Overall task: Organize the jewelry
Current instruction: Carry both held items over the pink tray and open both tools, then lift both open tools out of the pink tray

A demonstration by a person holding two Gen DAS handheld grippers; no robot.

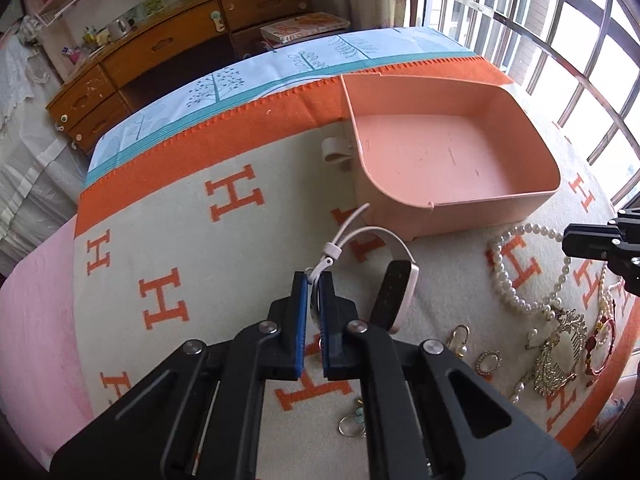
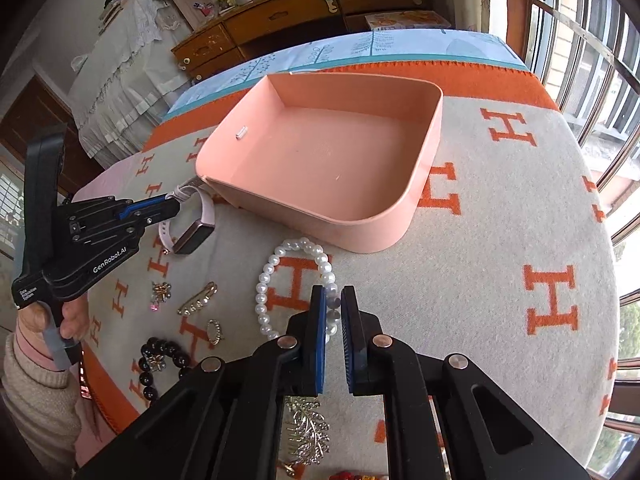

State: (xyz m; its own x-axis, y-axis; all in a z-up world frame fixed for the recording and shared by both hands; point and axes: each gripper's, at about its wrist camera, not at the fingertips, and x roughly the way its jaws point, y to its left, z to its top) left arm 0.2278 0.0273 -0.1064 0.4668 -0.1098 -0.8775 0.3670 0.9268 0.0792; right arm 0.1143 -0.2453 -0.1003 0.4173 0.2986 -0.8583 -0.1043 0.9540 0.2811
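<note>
The left tongs [image 1: 315,280] are seen at the lower centre of the left wrist view, clamped on the pale strap of a pink smartwatch [image 1: 394,296]. The watch's dark face is tilted up just to the right of the blue pads, and its strap loops toward the near wall of a pink tray [image 1: 492,200]. In the right wrist view the same tongs [image 2: 176,202] are shown at the middle left, with the watch [image 2: 194,236] hanging just beside the tray's near-left corner.

The right tongs [image 2: 333,300] are found at the lower centre of the right wrist view, held slightly apart, with a strand of the pearl necklace [image 2: 298,276] lying between the pads; whether the pearls are touched cannot be told. The necklace is laid on the blanket [image 2: 500,208], cream with orange H letters, just in front of the tray [image 2: 428,168].

Toward the lower left of that view a gold brooch [image 2: 198,300], a small ring [image 2: 215,331] and a black bead bracelet [image 2: 160,360] are spread on the blanket. A silver leaf hairpiece [image 2: 310,428] is partly hidden under the right tongs. A wooden dresser [image 2: 304,12] is seen at the top of the frame.
</note>
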